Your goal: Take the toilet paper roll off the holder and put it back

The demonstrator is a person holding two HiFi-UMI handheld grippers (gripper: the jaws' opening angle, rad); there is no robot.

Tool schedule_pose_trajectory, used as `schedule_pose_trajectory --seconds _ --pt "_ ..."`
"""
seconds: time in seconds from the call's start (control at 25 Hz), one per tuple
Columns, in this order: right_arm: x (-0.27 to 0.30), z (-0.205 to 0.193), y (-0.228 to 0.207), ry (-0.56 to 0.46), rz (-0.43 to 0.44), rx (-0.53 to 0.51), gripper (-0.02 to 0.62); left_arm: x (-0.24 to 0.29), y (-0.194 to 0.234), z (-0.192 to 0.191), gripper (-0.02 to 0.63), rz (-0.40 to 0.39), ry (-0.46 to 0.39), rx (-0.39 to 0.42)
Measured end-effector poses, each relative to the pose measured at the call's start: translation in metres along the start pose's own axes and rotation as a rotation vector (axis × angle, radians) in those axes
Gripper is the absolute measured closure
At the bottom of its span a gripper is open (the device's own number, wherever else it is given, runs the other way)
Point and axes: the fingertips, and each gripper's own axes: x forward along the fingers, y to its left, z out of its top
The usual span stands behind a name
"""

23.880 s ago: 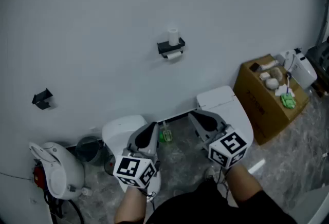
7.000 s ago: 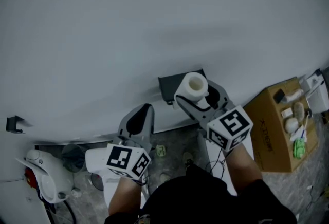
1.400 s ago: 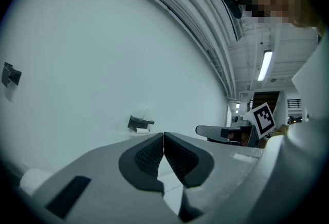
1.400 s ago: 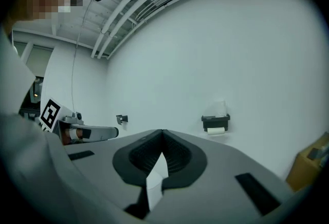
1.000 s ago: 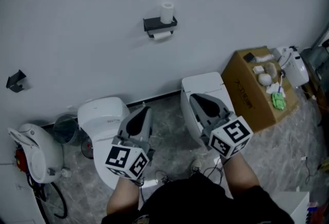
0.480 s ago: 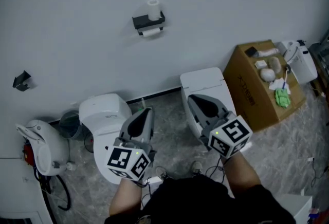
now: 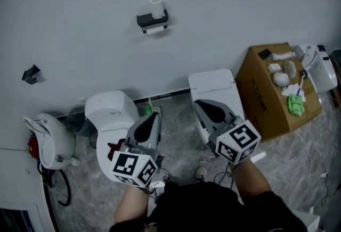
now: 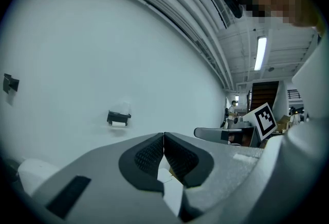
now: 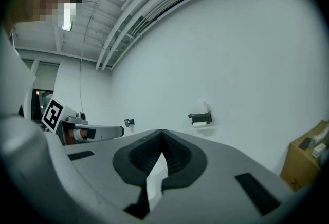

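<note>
A white toilet paper roll [image 7: 156,7] stands upright on top of the black wall holder [image 7: 152,19], high on the white wall. Under the holder a second roll [image 7: 155,30] hangs with its sheet showing. The same holder [image 8: 119,117] appears small in the left gripper view, and the holder [image 9: 200,116] shows far off in the right gripper view. My left gripper [image 7: 153,118] and right gripper [image 7: 201,106] are both shut and empty, held low near my body, far from the holder.
A white toilet [image 7: 109,117] sits under the left gripper and a white cistern [image 7: 213,84] under the right. A cardboard box [image 7: 269,98] holding small items stands at the right. A white appliance [image 7: 50,143] and a bucket [image 7: 76,121] are at the left. A small black bracket [image 7: 31,74] is on the wall.
The view has drawn back from the wall: holder and roll sit higher and smaller in the head view. Both grippers stay shut and empty, low in front of me.
</note>
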Motion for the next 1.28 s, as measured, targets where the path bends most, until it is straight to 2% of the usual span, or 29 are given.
schedule_pose_trajectory --seconds 0.48,0.8,1.28 --pt "-0.027 0.009 0.009 -0.006 0.045 -0.031 0.597 -0.019 -0.029 0.006 0.601 0.042 -0.035 0.012" --pt "-0.028 0.014 0.016 -0.020 0.052 -0.039 0.598 -0.025 -0.029 0.014 0.601 0.039 -0.045 0.036" --pt "-0.018 0.010 0.016 -0.009 0.046 -0.038 0.597 -0.021 -0.019 0.013 0.601 0.034 -0.038 0.028"
